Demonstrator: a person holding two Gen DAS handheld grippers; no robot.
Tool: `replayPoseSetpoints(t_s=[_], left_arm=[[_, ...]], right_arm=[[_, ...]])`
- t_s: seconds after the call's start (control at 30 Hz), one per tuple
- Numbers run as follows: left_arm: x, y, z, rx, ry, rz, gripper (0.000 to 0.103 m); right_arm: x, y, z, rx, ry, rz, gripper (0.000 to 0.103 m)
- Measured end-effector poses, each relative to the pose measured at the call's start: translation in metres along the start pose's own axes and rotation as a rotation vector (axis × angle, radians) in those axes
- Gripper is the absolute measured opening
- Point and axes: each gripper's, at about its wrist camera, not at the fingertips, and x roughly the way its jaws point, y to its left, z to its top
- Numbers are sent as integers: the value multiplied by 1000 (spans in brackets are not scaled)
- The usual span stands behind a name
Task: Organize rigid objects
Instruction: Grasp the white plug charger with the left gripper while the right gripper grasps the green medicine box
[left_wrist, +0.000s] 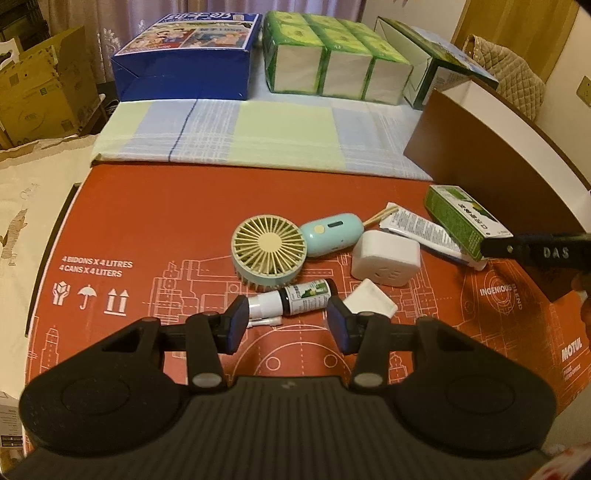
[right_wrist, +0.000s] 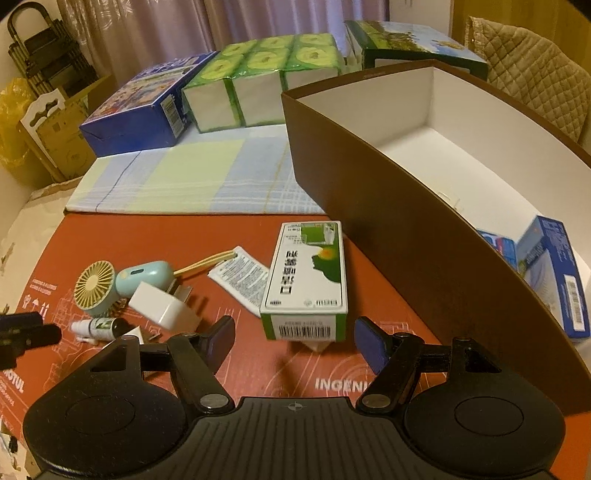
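Note:
In the left wrist view my left gripper (left_wrist: 288, 325) is open and points down at a small spray bottle (left_wrist: 295, 295) with a green label. The bottle lies crosswise on the red cardboard sheet (left_wrist: 147, 229), just past the fingertips, and the pads do not press on it. Behind it are a mint hand fan (left_wrist: 264, 251), a white cube adapter (left_wrist: 386, 260) and a flat white piece (left_wrist: 371, 302). My right gripper (right_wrist: 295, 343) is open, with a green and white carton (right_wrist: 306, 280) lying just ahead of its tips. The same carton (left_wrist: 461, 221) appears at the right.
A big brown box (right_wrist: 406, 229) with a white inside stands at the right and holds blue cartons (right_wrist: 554, 277). A printed tube (right_wrist: 240, 277) lies by the green carton. Behind a checked cloth (left_wrist: 240, 133) stand a blue box (left_wrist: 184, 55) and green tissue packs (left_wrist: 332, 55).

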Motion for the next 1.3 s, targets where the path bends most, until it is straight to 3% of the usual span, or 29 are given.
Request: replayPoseSetpoints(t_s=[0.3,0.4,0.6,0.9,1.17,1.3], left_arm=[[19,-16,-4,75,40,-26,42],[25,-26,-7,131,50,-50,43],[37,-48,-14,272,56,-96,43],[55,-73,-15,475,10,-80,47],[68,-82,-17,534,16,-90,45],[72,-83,-16,482,44,-98,37]], right_arm=[[20,-4,0,-12,-3,-25,68],[19,-5,-4,-36,-17,-23,53],[4,-9,-16,-66,-48,-18,52],[-33,-23,-58,-40,-65,-5,52],[-39,-40,-93,39,39,-60,52],[-39,-42,-98,67,71,-57,52]])
